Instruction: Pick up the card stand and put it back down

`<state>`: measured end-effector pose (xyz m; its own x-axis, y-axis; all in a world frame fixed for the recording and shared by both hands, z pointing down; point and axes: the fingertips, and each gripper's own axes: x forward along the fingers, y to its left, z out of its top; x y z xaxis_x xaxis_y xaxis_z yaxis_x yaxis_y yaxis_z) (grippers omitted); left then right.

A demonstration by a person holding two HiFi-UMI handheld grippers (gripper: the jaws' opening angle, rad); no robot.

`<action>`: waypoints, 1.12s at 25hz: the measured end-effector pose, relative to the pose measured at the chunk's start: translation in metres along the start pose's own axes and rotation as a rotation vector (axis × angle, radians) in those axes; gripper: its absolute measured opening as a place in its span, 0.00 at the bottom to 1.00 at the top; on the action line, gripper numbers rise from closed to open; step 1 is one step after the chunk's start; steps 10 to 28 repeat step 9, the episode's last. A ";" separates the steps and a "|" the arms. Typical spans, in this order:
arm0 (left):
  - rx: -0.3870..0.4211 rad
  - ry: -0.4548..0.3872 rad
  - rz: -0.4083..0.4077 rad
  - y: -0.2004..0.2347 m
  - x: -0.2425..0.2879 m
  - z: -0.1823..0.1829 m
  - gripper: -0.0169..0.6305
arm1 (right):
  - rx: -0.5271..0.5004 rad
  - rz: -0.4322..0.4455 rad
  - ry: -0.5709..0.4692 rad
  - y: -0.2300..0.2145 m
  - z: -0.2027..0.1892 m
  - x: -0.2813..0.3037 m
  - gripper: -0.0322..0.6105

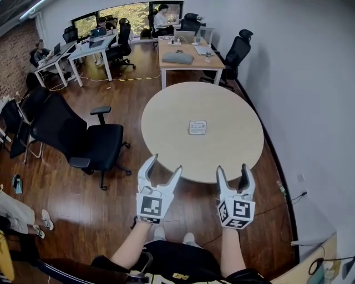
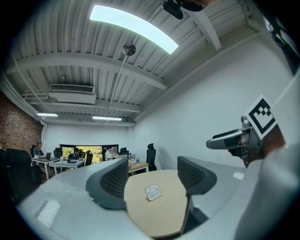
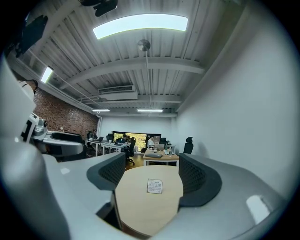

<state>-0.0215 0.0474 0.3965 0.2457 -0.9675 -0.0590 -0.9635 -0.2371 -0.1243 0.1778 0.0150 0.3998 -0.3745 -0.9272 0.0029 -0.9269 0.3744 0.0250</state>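
- Open-plan office.
- Rows of desks [image 1: 191, 60] at far end w/ laptops [image 1: 184, 36]; ppl [image 1: 162, 16] sit working there.
- Black swivel chairs [image 1: 94, 145] on castors: one just off the round mtg table's [image 1: 166, 138] left edge, another near its far right edge.
- Wood floor [image 1: 100, 205], brick wall [image 1: 16, 52] on left, windows [image 1: 127, 11] at back.
- Ribbed ceiling w/ strip lights [image 3: 140, 23] & AC unit [image 2: 70, 88].
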 end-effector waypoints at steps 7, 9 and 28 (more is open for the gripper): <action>0.011 -0.009 0.011 -0.001 -0.007 0.011 0.53 | -0.004 0.020 -0.020 0.004 0.007 -0.005 0.59; 0.008 -0.002 0.015 -0.001 -0.010 0.010 0.52 | -0.001 0.026 -0.020 0.005 0.006 -0.007 0.59; 0.008 -0.002 0.015 -0.001 -0.010 0.010 0.52 | -0.001 0.026 -0.020 0.005 0.006 -0.007 0.59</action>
